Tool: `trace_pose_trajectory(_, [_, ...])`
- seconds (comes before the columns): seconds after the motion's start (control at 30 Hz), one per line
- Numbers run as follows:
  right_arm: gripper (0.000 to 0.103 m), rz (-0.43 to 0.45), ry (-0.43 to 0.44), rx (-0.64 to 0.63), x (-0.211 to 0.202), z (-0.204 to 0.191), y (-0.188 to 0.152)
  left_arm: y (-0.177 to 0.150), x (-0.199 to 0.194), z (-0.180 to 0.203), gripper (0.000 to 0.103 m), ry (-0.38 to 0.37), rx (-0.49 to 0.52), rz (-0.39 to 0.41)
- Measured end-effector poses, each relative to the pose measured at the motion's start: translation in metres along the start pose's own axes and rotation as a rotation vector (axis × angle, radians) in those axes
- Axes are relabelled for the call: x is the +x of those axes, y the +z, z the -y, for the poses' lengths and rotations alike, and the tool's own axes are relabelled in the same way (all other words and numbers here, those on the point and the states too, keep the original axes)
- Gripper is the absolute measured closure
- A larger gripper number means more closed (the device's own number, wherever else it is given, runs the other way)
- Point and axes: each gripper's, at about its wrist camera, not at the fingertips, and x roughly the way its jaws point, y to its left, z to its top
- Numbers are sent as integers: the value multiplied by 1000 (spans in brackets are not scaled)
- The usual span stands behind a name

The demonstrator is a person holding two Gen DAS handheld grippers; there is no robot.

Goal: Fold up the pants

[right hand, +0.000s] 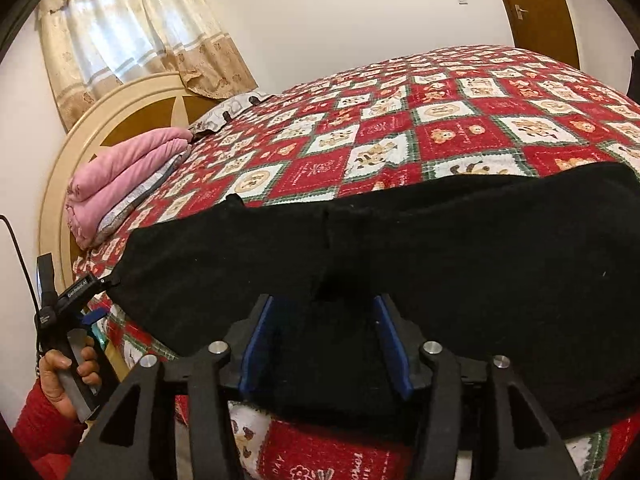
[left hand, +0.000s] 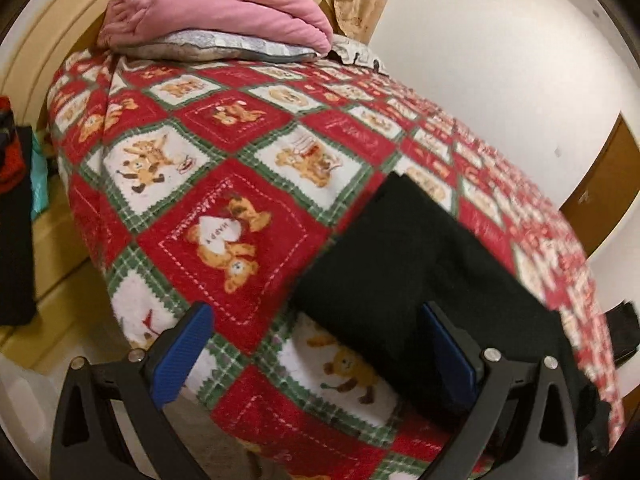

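Black fleecy pants (right hand: 400, 260) lie flat on the quilted bed (left hand: 224, 200). The left gripper (left hand: 316, 344) has its jaws spread wide. The right gripper (right hand: 326, 340) has its jaws parted astride the cloth, not pinching it.

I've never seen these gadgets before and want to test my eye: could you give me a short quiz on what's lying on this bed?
1. True or false: the black pants lie on a plain white sheet.
2. What sits on the grey pillow at the headboard? A) a pink folded blanket B) a stack of books C) a laptop
3. Fill in: the left tongs stand ___, their pads on either side of the pants' edge.

Key
1. False: they lie on the red teddy-bear quilt.
2. A, the pink folded blanket.
3. Open, with one blue pad over bare quilt.
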Motion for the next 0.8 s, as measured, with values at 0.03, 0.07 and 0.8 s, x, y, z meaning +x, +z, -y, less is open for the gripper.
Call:
trace_pose_trajectory(0.03, [45, 2, 1, -3, 0, -1, 0, 0, 1, 1, 0, -11, -8, 0])
trace_pose_trajectory(0.07, [44, 3, 0, -6, 1, -2, 0, 1, 3, 1, 0, -10, -10, -4])
trace_pose_trajectory(0.8, [43, 14, 17, 7, -1, 1, -1, 1, 7, 10, 30, -119, -194, -37])
